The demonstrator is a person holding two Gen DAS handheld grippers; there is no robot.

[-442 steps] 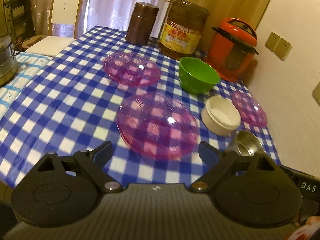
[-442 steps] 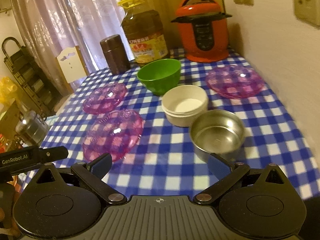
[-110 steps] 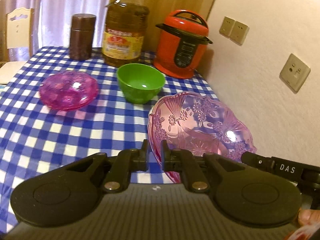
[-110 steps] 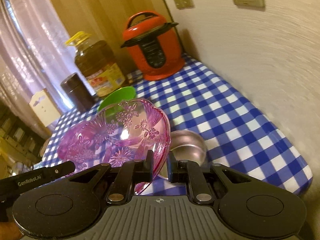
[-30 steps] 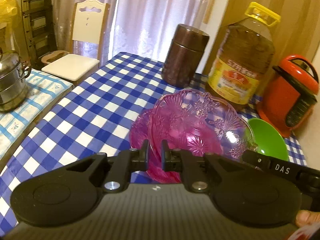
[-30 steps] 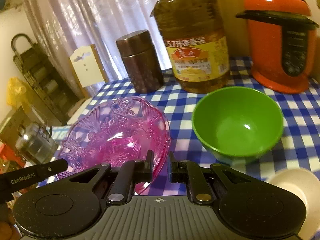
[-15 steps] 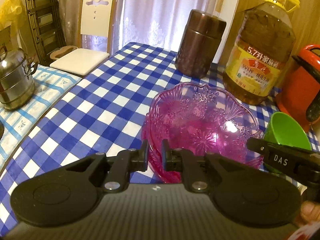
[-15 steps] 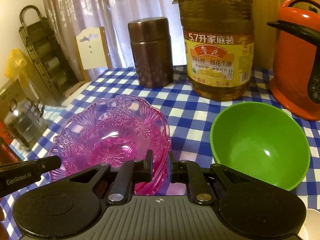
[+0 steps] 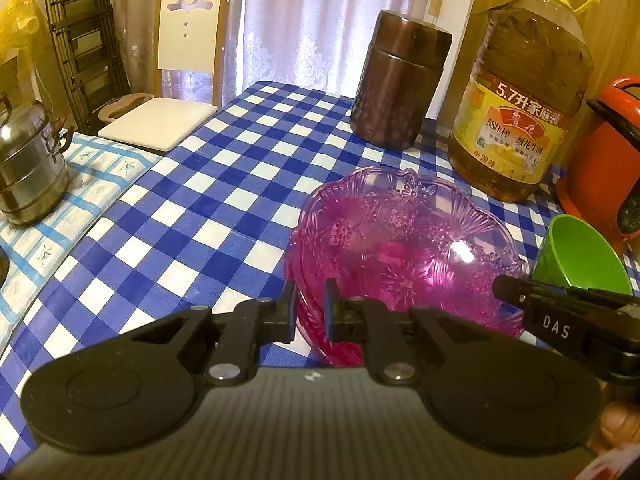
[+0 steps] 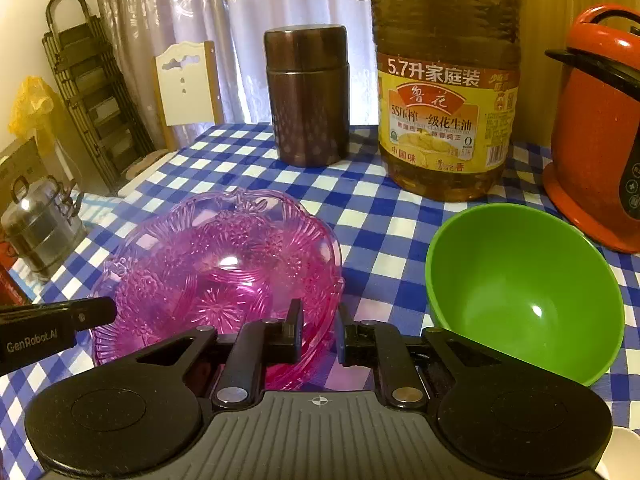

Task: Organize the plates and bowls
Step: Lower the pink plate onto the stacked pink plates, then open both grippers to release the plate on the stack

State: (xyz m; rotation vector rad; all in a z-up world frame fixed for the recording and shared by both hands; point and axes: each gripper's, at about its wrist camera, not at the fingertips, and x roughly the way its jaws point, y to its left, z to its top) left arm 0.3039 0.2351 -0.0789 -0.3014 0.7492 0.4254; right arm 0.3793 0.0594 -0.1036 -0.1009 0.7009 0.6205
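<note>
Stacking step: my left gripper (image 9: 310, 304) and right gripper (image 10: 319, 330) each pinch the pink glass plates (image 10: 224, 276) set mid-tablecloth (image 9: 192, 208); next, I'd release both.

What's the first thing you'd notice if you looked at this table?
The shiny pink glass plates, stacked in the middle of the blue checked tablecloth, with both grippers at their rim. Right beside them sits a bright green bowl, and behind stands a big oil bottle.
</note>
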